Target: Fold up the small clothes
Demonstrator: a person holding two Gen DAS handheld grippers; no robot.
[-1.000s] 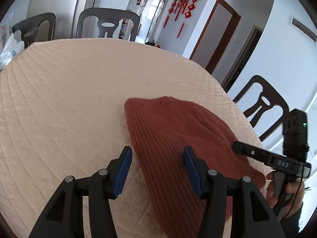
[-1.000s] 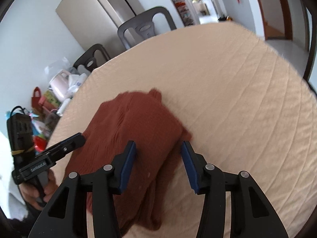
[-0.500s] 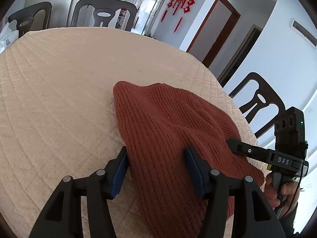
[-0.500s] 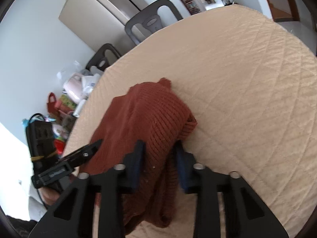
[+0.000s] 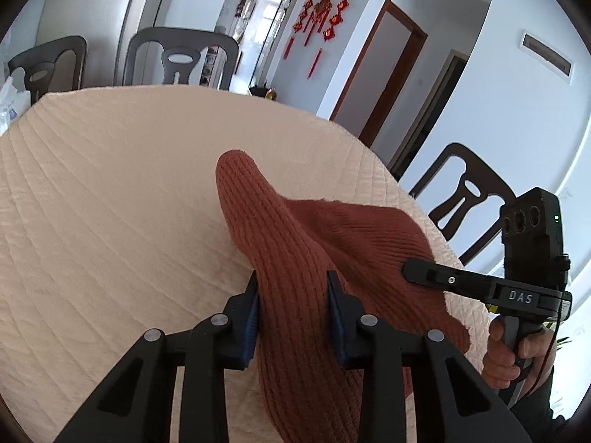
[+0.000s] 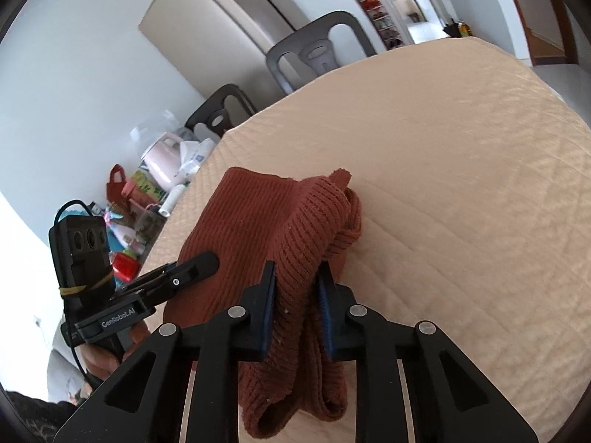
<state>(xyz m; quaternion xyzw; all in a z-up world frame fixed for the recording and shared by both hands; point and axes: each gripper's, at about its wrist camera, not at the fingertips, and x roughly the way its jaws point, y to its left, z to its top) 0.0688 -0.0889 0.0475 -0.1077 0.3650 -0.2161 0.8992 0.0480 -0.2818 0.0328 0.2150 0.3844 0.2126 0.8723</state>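
A rust-red ribbed knit garment (image 5: 325,243) lies bunched on the round table with the beige quilted cover (image 5: 110,203). My left gripper (image 5: 291,313) is shut on the garment's near left edge, the knit pinched between its blue pads and lifted into a ridge. My right gripper (image 6: 295,291) is shut on the garment's (image 6: 258,221) near right edge, folds hanging below its fingers. Each gripper shows in the other's view: the right gripper (image 5: 413,269) at the right, the left gripper (image 6: 203,262) at the left.
Dark chairs (image 5: 177,59) stand around the table, one at the right (image 5: 465,199). A pink kettle (image 6: 162,158), bags and clutter sit beyond the table's left edge. A fridge (image 6: 221,11) stands behind. The cover (image 6: 461,147) stretches far and right.
Both grippers have closed on the garment's near edges, the right first, then the left. The knit has been lifted and bunched into ridges.
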